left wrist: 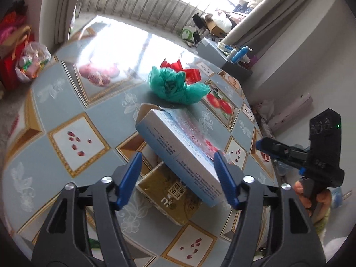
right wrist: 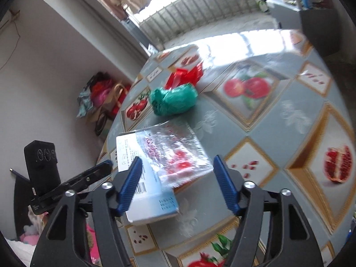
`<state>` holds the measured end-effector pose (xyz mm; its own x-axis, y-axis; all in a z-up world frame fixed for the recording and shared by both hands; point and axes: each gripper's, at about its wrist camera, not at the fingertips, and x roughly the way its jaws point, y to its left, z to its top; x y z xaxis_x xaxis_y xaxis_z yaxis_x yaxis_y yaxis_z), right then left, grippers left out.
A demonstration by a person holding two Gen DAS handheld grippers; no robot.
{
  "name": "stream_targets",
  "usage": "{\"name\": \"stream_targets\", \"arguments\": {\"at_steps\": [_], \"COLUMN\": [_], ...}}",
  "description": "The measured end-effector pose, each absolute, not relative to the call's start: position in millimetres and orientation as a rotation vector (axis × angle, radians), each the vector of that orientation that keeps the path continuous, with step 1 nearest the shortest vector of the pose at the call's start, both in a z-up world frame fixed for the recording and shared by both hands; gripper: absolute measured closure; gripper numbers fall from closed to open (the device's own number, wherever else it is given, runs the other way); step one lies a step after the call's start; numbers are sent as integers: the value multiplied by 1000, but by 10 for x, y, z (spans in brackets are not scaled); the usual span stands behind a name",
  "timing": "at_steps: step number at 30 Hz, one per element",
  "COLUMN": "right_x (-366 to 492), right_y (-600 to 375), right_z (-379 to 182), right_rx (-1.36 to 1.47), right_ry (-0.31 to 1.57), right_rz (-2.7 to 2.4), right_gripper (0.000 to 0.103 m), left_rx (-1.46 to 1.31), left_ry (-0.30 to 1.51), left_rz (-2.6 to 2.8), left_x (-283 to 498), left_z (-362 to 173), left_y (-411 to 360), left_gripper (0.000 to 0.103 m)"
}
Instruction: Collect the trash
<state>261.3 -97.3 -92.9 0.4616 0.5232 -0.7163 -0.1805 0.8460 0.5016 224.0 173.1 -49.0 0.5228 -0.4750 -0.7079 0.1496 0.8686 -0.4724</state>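
Note:
A long pale blue carton (left wrist: 178, 149) lies tilted on the table, propped on a gold box (left wrist: 169, 195); it also shows in the right wrist view (right wrist: 155, 162). My left gripper (left wrist: 178, 178) is open, its fingers on either side of the carton's near end. Beyond lie a crumpled green plastic bag (left wrist: 175, 86) (right wrist: 173, 101) and a red wrapper (left wrist: 187, 70) (right wrist: 184, 74). My right gripper (right wrist: 176, 180) is open just above the carton's near part; it appears at the right of the left wrist view (left wrist: 267, 145).
The table (left wrist: 66, 102) has a blue cloth printed with pomegranates. A grey box (left wrist: 222, 55) with blue bottles stands past its far right edge. Bags (left wrist: 31, 60) sit on the floor at left. A wall (right wrist: 44, 55) is left of the table.

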Motion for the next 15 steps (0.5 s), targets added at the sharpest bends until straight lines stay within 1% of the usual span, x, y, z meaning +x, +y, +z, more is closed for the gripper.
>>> {"name": "stream_targets", "arguments": {"at_steps": [2, 3, 5, 7, 9, 11, 15], "right_x": [2724, 2751, 2810, 2803, 2753, 2666, 2438], "right_y": [-837, -774, -694, -658, -683, -772, -1056], "right_z": [-1048, -1104, -1221, -1296, -1292, -1278, -1262], "right_rx": [381, 378, 370, 368, 354, 353, 372], "right_ry": [1042, 1061, 1105, 1133, 1125, 1131, 1132], "right_rz": [483, 495, 519, 532, 523, 511, 454], "right_gripper": [52, 54, 65, 72, 76, 83, 85], "left_rx": [-394, -403, -424, -413, -380, -366, -314], "left_ry": [984, 999, 1007, 1005, 998, 1000, 1031], "left_rz": [-390, -397, -424, -452, -451, -479, -547], "left_x": [2306, 2332, 2350, 2348, 2341, 2334, 2309], "left_z": [-586, -631, -685, -683, -673, -672, -686], "left_y": [1710, 1690, 1650, 1564, 1474, 1369, 1083], "left_gripper": [52, 53, 62, 68, 70, 77, 81]}}
